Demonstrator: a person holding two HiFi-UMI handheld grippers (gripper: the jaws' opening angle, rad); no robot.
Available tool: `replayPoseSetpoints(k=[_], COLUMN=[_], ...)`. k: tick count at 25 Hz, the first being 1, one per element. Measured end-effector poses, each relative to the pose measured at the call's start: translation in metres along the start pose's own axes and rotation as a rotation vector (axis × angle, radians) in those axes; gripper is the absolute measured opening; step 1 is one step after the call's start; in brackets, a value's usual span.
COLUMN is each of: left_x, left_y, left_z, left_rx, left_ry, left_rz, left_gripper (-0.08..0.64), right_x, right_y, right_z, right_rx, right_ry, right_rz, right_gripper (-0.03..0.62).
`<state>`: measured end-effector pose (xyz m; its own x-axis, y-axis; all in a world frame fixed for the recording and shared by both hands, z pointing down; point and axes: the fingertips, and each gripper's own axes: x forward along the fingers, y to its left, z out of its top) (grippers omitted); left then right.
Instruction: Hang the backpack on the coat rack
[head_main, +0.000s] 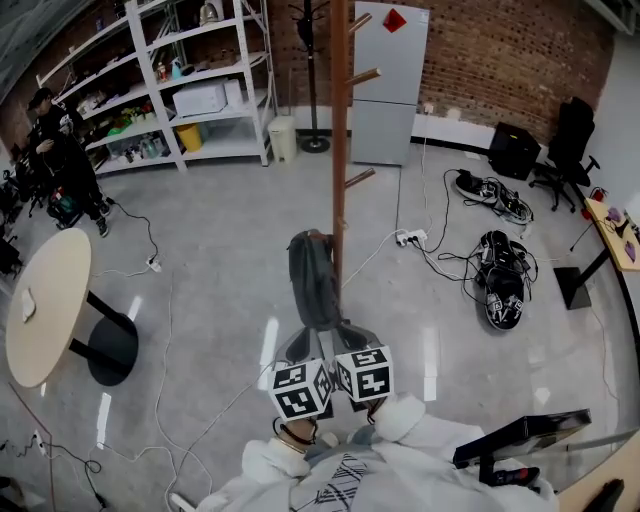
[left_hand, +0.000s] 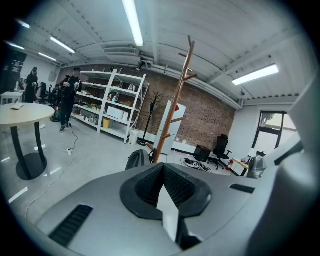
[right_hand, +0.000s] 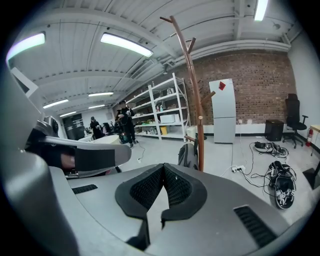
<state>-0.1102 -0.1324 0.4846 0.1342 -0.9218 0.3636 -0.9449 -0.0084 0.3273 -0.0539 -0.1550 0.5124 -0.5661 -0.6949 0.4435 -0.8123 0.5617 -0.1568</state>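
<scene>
Step in hand: as I read it, the hanging itself is done and I am at the release-and-check stage.
Backpack: the backpack (head_main: 312, 282) hangs close against the near-left side of the coat rack (head_main: 339, 150), low on the pole. Its top loop seems to sit on the lowest peg (right_hand: 190, 139), though I cannot see the loop itself clearly.
Left gripper: the left gripper (left_hand: 162, 167) has its jaws pressed together with nothing between them. It is held near me, apart from the bag.
Right gripper: the right gripper (right_hand: 161, 168) also has its pads meeting at the tips and holds nothing. It sits just right of the left one and points toward the pole.
Next move: I judge that it calls for keeping both tools back and watching whether the bag holds on the peg. If the loop looks shallow, I would open one set of jaws, take the top handle and seat it further along the peg.
Risk: the bag hangs to one side of a slim pole, so a nudge could swing it off.
</scene>
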Motion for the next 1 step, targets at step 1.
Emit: replayPoseSetpoints(k=[1], left_x=[0.0018], left_y=[-0.0013], left_z=[0.0016], left_rx=[-0.002], left_ry=[-0.004], left_rz=[-0.001], left_gripper=[0.002], right_x=[0.0005], right_y=[-0.0019], right_z=[0.0018], right_rx=[-0.004], right_ry=[-0.002], right_rz=[0.000], right_gripper=[0.012])
